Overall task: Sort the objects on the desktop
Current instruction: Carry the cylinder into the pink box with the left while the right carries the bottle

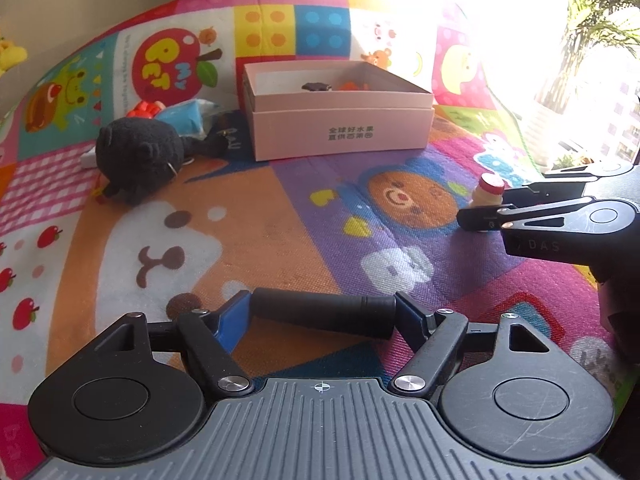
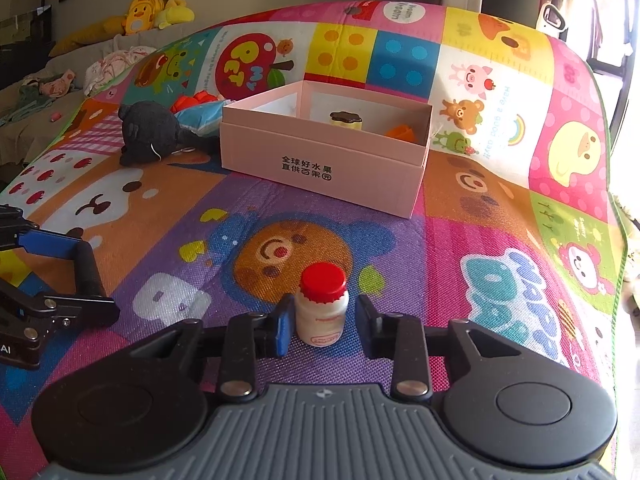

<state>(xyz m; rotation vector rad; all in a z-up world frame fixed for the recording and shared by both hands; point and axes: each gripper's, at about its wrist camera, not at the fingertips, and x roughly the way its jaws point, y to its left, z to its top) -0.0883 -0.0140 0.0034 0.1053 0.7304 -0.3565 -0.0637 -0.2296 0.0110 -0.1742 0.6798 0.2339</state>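
My right gripper (image 2: 322,326) open, fingers either side of upright red-capped white drink bottle (image 2: 322,305) on colourful play mat (image 2: 500,216); contact unclear. Pink box (image 2: 320,168) beyond, pudding toy (image 2: 346,119) and orange item (image 2: 400,133) inside. Black plush (image 2: 150,130) left of box. Left gripper (image 2: 86,264) clamps black cylinder (image 2: 89,269) at left edge.

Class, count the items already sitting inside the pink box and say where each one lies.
2. A dark-topped yellow toy sits near the middle of the pink box; an orange object lies toward its right end. The near wall may hide others.
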